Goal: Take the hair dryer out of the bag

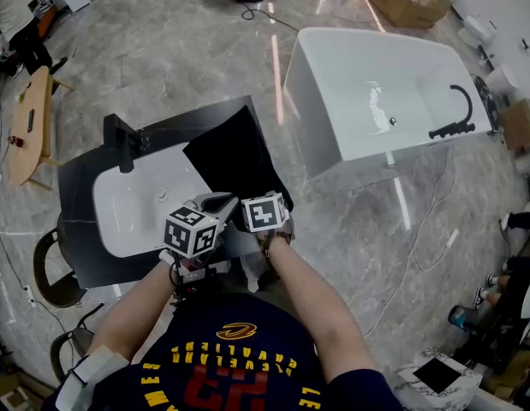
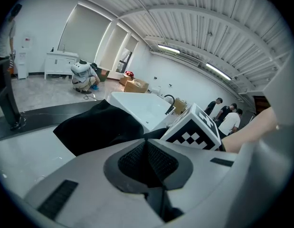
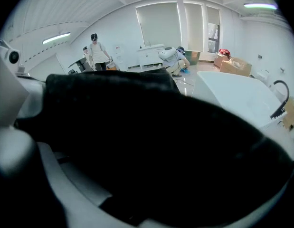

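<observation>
Bag, black, lies beside the basin; contents hidden.

Head view steeply overhead, gripper views close, sharing black bag

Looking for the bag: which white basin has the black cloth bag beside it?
The smaller white basin sunk in the black countertop; the black cloth bag lies beside it. The larger freestanding white tub stands apart on the marble floor.

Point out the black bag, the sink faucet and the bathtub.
black bag [image 1: 235, 157], head view, middle of the fabric.
sink faucet [image 1: 121, 144], head view, its upright body.
bathtub [image 1: 359, 75], head view, bare inner floor.
</observation>
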Demonstrator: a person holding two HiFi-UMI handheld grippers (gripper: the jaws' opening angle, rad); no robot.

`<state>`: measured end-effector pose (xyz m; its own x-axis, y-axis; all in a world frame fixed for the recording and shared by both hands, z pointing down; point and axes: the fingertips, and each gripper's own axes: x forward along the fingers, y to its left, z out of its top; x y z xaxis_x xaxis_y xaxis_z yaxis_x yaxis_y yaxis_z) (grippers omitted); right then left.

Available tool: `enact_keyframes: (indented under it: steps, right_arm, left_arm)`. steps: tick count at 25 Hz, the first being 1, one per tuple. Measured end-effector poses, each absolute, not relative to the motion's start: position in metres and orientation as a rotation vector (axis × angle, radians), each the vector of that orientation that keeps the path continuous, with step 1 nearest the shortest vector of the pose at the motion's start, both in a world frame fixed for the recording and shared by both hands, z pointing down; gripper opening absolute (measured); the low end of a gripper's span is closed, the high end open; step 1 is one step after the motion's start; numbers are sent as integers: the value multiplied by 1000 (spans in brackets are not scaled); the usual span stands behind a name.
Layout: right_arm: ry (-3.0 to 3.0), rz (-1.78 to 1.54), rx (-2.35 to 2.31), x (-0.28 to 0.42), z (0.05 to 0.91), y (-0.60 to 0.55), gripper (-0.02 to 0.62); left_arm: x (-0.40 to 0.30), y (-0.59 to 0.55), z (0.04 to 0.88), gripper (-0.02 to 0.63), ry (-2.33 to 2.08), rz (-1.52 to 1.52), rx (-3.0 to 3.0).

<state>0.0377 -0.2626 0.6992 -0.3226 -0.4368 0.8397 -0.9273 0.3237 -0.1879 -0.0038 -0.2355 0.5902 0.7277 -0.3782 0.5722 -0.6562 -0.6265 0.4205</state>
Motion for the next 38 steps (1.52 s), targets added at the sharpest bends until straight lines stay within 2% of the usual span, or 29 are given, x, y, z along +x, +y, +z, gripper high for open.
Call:
enact_keyframes:
  steps: [38]
  right_arm:
    - [-1901, 897, 1052, 120, 663, -106, 198]
  left_arm:
    - [16, -225, 601, 18, -880, 664, 2285]
